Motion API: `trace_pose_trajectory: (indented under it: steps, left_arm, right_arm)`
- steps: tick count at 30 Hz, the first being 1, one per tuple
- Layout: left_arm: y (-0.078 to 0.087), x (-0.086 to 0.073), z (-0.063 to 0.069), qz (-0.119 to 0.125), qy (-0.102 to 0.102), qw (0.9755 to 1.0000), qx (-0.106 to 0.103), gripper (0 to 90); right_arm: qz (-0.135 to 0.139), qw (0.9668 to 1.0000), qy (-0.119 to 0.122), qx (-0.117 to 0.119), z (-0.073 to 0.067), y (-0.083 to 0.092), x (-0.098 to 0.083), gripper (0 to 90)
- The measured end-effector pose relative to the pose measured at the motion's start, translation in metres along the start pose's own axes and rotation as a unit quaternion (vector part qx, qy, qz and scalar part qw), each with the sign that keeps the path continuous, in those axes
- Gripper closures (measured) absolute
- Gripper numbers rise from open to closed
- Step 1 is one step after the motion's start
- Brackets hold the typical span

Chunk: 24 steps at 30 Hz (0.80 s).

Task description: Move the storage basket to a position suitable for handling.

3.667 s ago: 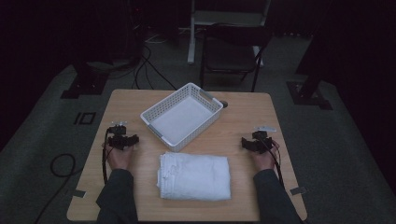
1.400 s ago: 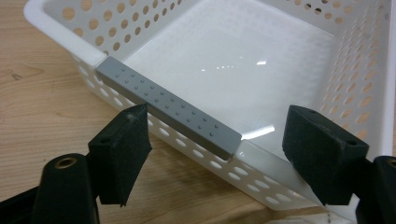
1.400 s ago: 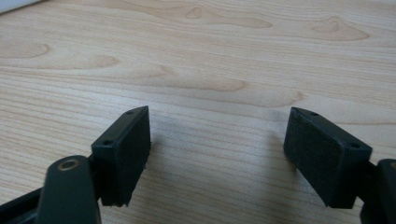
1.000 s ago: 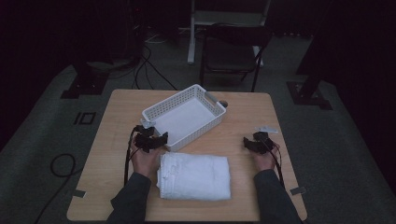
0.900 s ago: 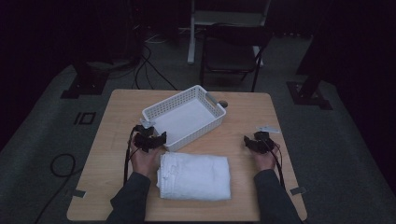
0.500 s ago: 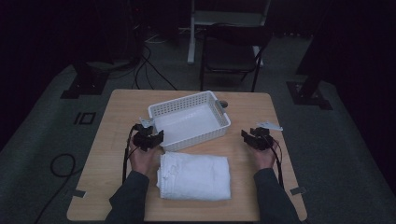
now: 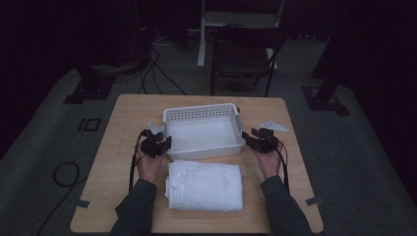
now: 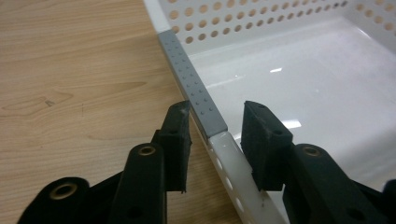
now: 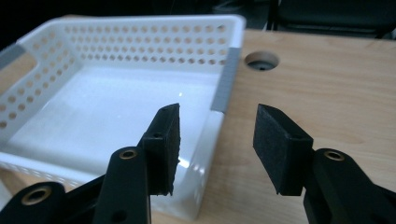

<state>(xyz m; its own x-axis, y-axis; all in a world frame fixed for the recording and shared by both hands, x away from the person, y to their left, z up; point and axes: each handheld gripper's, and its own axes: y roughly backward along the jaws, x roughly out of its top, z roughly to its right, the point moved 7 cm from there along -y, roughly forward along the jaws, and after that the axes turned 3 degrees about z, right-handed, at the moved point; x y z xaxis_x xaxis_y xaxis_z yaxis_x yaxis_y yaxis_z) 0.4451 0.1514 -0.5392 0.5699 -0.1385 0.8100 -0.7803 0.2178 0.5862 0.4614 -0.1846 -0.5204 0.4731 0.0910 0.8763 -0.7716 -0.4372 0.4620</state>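
Note:
A white perforated basket stands square on the wooden table, empty. A folded white towel lies just in front of it. My left gripper is at the basket's left end. In the left gripper view, my left gripper has just been closing and is shut on the grey-taped rim, one pad outside, one inside. My right gripper is at the right end. My right gripper has just opened a little and straddles the basket's right wall without touching it.
A round cable hole is in the tabletop beside the basket's far right corner. A dark chair stands beyond the table. Cables trail over the floor at the left.
The basket has swung from lying diagonal to lying square with the table's edge. My left gripper has stayed at its left end. My right gripper has moved up to its right end.

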Motion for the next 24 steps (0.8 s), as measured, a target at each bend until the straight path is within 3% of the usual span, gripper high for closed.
trace_pose_trajectory:
  steps: [3,6,8,24]
  left_arm:
    - [-0.001,0.001,-0.001,0.001,0.001,1.0000,0.001,65.6]
    - [-0.001,0.001,-0.002,0.001,0.001,1.0000,0.000,67.5]
    - [-0.003,0.002,-0.005,0.001,0.004,1.0000,0.004,68.1]
    - [-0.008,0.006,-0.017,-0.002,0.019,0.9998,0.008,67.8]
  right_arm:
    - [-0.022,0.9997,0.002,0.001,-0.003,-0.006,-0.007,52.9]
    - [-0.038,0.9992,0.006,0.009,-0.007,-0.010,-0.011,65.2]
    - [-0.042,0.9990,0.016,0.004,-0.009,-0.012,-0.011,67.3]
    - [-0.041,0.9986,0.033,0.006,-0.011,-0.033,0.000,68.5]
